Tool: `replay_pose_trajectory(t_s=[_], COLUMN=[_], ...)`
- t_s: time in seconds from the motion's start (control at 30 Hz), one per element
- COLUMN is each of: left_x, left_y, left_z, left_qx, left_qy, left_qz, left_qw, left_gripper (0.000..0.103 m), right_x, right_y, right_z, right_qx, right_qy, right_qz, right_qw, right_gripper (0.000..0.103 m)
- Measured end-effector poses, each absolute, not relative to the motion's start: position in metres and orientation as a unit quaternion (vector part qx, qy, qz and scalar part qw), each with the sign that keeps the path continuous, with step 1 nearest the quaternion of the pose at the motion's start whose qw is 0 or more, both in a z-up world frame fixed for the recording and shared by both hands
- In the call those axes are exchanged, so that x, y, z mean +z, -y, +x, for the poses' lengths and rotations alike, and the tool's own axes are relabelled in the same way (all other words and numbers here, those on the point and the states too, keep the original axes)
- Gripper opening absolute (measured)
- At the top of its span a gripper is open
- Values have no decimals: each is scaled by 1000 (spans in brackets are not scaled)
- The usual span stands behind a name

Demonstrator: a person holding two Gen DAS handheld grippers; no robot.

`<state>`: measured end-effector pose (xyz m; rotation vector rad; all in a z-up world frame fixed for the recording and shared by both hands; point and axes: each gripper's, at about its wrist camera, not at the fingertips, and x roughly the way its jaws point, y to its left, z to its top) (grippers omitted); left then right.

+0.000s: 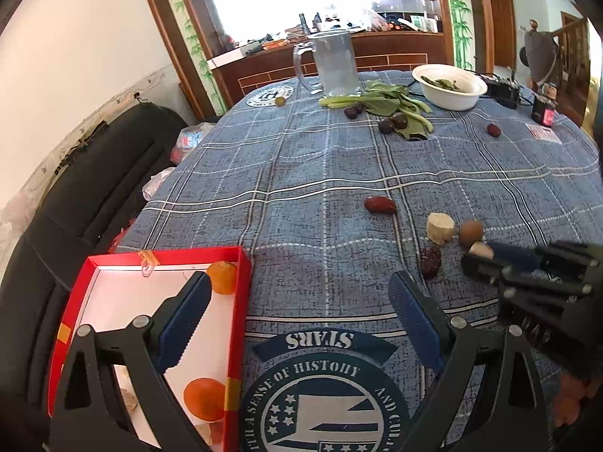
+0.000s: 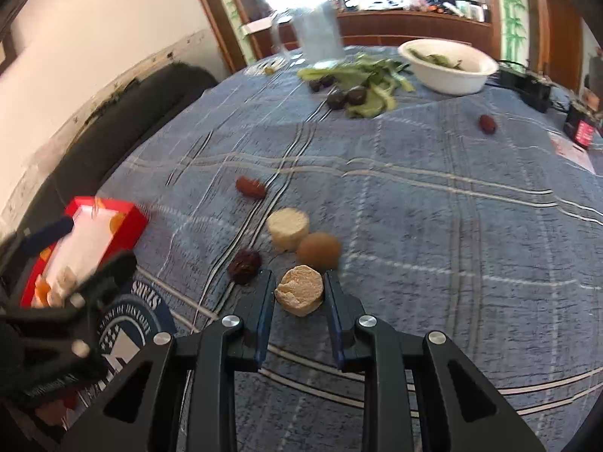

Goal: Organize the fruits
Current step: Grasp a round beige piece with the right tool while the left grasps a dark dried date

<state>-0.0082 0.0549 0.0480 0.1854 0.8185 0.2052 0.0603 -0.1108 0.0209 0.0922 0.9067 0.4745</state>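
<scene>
Two jaws of the right gripper [image 2: 299, 293] pinch a pale, crumbly-looking fruit chunk [image 2: 300, 294] on the tablecloth [image 2: 414, 207]; probably light and fragile (squeeze sides gently). Left gripper [image 1: 301, 320] gapes empty beside the red box [image 1: 243, 301].

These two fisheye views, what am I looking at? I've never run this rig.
No robot arm: a person holds hand tongs, each with a camera looking along its fingers. The left view shows the left tongs open, over the edge of a red box holding two orange fruits. The right view shows the right tongs closed around a pale round chunk, both pads at its sides. On the blue plaid cloth nearby lie another pale chunk, a brown round fruit and wrinkled red dates. Farther back: a white bowl, greens and a clear jug.
</scene>
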Motion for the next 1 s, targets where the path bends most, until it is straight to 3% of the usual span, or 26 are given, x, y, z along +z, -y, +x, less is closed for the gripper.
replay_pose_trajectory(t_s=[0.27, 0.6, 0.73, 0.8, 1.0], left_x=[37, 14, 10, 7, 5], left_y=[-26, -7, -4, -4, -3], left_z=[15, 43, 49, 52, 52], left_qx=[25, -48, -65, -73, -82], left_qy=[-424, -471, -477, -482, -479], left_qz=[93, 75, 64, 56, 51], left_qw=[901, 878, 874, 871, 873], left_gripper=[93, 48, 39, 27, 20], right_x=[40, 35, 34, 33, 34], right_y=[133, 138, 138, 138, 139], right_z=[54, 56, 55, 56, 56], right_qx=[182, 161, 161, 161, 163], right_qy=[-392, -407, -409, -410, -407], right_qz=[53, 55, 55, 55, 57], right_qw=[900, 898, 897, 896, 897], right_gripper=[25, 25, 25, 25, 25])
